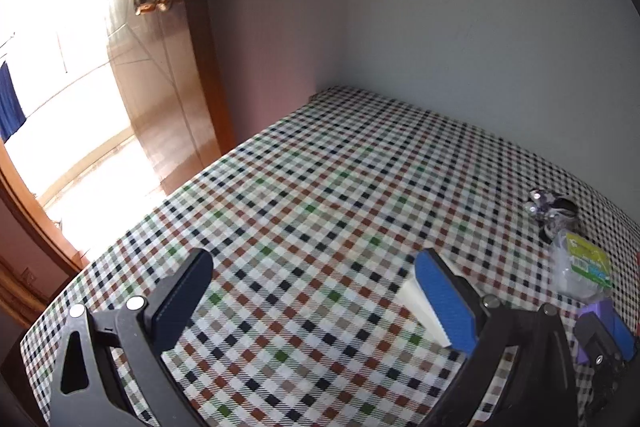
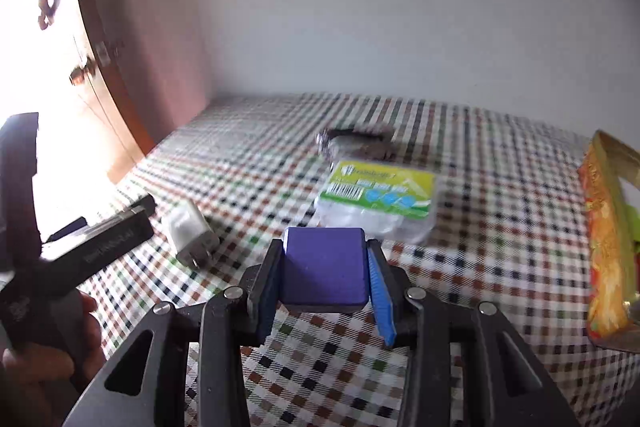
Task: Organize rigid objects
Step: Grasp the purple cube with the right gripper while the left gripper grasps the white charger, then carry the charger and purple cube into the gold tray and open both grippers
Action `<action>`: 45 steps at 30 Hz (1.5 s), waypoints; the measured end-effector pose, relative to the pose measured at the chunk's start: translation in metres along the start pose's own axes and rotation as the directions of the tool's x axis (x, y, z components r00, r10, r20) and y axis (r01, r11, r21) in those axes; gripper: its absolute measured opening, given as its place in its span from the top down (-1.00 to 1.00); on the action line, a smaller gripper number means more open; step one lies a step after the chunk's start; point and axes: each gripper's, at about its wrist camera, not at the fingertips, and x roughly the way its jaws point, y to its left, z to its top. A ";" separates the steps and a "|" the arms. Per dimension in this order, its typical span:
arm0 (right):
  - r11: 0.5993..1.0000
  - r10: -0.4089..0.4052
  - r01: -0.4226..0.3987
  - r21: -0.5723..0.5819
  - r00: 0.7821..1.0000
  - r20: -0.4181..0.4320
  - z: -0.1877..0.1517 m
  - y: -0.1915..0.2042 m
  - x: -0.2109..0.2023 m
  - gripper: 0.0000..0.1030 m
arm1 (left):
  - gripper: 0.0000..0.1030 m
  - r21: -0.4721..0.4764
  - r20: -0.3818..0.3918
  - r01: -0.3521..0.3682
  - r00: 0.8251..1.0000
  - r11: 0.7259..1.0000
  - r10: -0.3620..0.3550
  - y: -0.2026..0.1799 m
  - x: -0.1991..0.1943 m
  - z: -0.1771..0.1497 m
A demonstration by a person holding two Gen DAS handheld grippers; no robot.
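Observation:
My right gripper (image 2: 326, 279) is shut on a purple rectangular block (image 2: 324, 267) and holds it above the checked tablecloth (image 2: 480, 267). The block also shows at the right edge of the left wrist view (image 1: 598, 323). My left gripper (image 1: 316, 303) is open and empty, low over the cloth. A white charger plug (image 2: 190, 231) lies on the cloth just outside its right finger (image 1: 444, 303); it also shows in the left wrist view (image 1: 420, 311). The left gripper shows at the left of the right wrist view (image 2: 100, 247).
A clear plastic packet with a green label (image 2: 378, 203) lies mid-table, with a shiny dark object (image 2: 356, 143) behind it. An orange-patterned box (image 2: 608, 247) stands at the right. Walls bound the table at the back; an open wooden door (image 1: 160, 67) is on the left.

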 end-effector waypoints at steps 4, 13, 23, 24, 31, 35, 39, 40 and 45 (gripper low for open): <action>0.999 -0.039 0.041 -0.019 0.993 0.107 -0.001 -0.003 -0.022 0.17 | -0.99 0.129 -0.006 0.096 0.995 0.987 -0.096 -0.029 -0.002 -0.001; 0.998 -0.059 0.061 -0.010 0.989 0.139 0.001 -0.009 -0.030 0.17 | -0.71 0.163 -0.183 0.122 0.979 0.979 -0.091 -0.069 0.030 -0.003; 0.999 -0.050 0.050 0.008 0.992 0.120 0.001 -0.008 -0.022 0.17 | -0.15 0.070 -0.182 0.169 0.971 0.983 -0.154 -0.061 0.013 -0.017; 0.999 -0.052 0.052 0.008 0.990 0.129 0.000 -0.008 -0.024 0.17 | -0.14 0.056 -0.178 0.179 0.970 0.982 -0.167 -0.057 0.009 -0.020; 0.995 -0.096 0.103 -0.014 0.961 0.258 -0.002 -0.003 -0.044 0.17 | -0.14 -0.007 0.006 0.186 0.982 0.982 -0.186 -0.032 -0.033 -0.025; 0.993 -0.105 0.118 -0.020 0.938 0.331 -0.002 -0.005 -0.057 0.17 | -0.14 0.023 0.128 0.145 0.981 0.989 -0.147 -0.035 -0.063 -0.031; 0.989 -0.125 0.146 -0.033 0.928 0.351 -0.002 -0.006 -0.061 0.17 | -0.14 0.040 0.186 0.130 0.973 0.991 -0.136 -0.045 -0.081 -0.040; 0.989 -0.126 0.146 -0.032 0.930 0.345 -0.002 -0.007 -0.061 0.17 | -0.14 0.038 0.183 0.135 0.973 0.990 -0.140 -0.049 -0.080 -0.042; 0.990 -0.126 0.140 -0.016 0.926 0.356 -0.003 -0.012 -0.066 0.17 | -0.14 0.040 0.186 0.146 0.971 0.988 -0.151 -0.063 -0.080 -0.044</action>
